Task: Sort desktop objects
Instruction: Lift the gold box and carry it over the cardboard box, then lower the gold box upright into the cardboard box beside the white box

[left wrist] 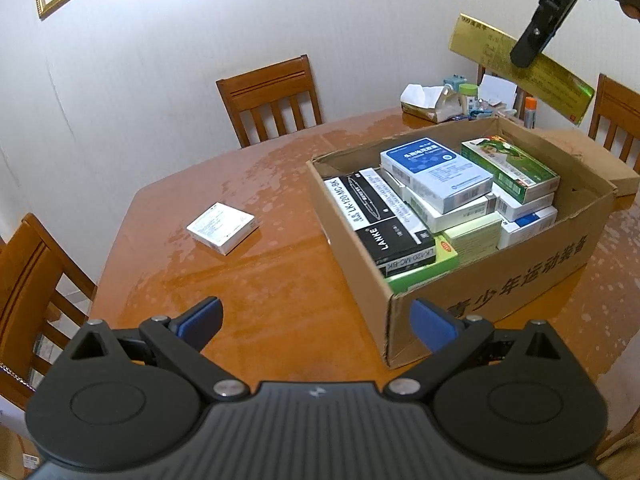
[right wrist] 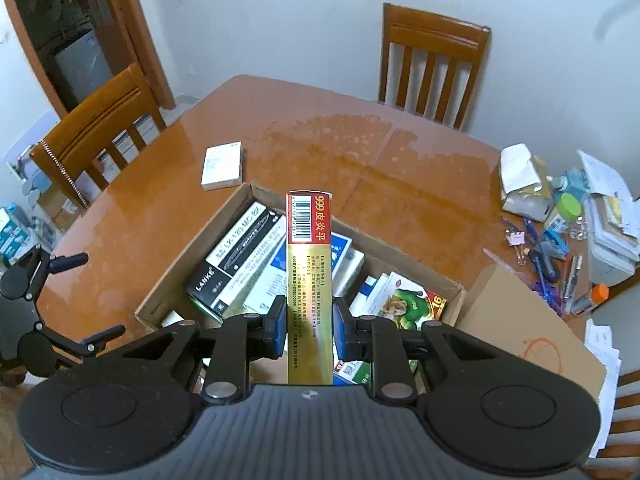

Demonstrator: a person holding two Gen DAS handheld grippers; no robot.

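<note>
My right gripper (right wrist: 310,326) is shut on a long gold box (right wrist: 310,264) with a red end, held above the open cardboard carton (right wrist: 236,208). In the left wrist view that gold box (left wrist: 560,80) hangs high over the carton (left wrist: 480,288), with the right gripper (left wrist: 530,54) clamped on it. The carton holds several boxes, among them a black LANKE box (left wrist: 396,240) and a blue and white one (left wrist: 436,174). My left gripper (left wrist: 316,320) stands open over the table, just left of the carton's near corner, with nothing between its fingers. A small white box (left wrist: 221,227) lies alone on the table.
The wooden table (left wrist: 260,280) has chairs (left wrist: 272,100) around it. At the far right lie a tissue pack (right wrist: 520,184), pens, clips, a green-lidded jar (right wrist: 568,206) and papers. A loose cardboard flap (right wrist: 528,328) juts out right of the carton.
</note>
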